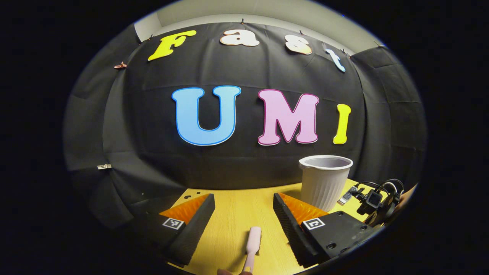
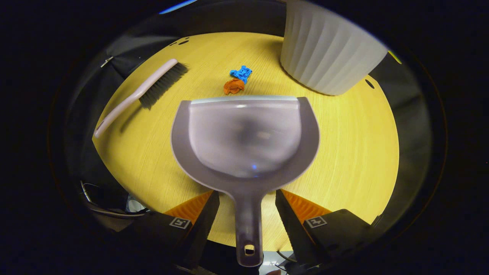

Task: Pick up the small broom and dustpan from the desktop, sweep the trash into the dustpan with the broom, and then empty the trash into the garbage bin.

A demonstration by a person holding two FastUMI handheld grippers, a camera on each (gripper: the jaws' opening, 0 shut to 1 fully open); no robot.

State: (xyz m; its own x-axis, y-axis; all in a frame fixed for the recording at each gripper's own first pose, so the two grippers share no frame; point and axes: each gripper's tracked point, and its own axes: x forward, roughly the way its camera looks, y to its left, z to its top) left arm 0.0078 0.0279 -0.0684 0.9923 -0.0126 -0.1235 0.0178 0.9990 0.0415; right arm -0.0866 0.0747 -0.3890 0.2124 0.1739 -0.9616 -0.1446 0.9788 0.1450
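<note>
a dustpan (image 2: 246,139) lies flat on the wooden desktop (image 2: 351,152) with its handle running back between the spread fingers of the right gripper (image 2: 247,208), neither finger touching it, so the jaws stand open and appear lined up to close on the handle. the pan's open lip faces away, toward two crumpled scraps of trash, one orange (image 2: 233,86) and one blue (image 2: 241,73), which sit just beyond the edge where a sweep could push them in. off to the left of the pan in the right gripper view, the small broom (image 2: 143,91) rests on the desk, bristles down and handle angled toward the near edge, not yet picked up. in the left gripper view, the left gripper (image 1: 243,214) is also open, held above the desk with the broom's pale handle (image 1: 253,244) below and between its fingers, apparently ready to come down on it. farther back stands the ribbed white garbage bin (image 1: 324,179), upright near the rear of the desk, close to the trash for the final emptying.
</note>
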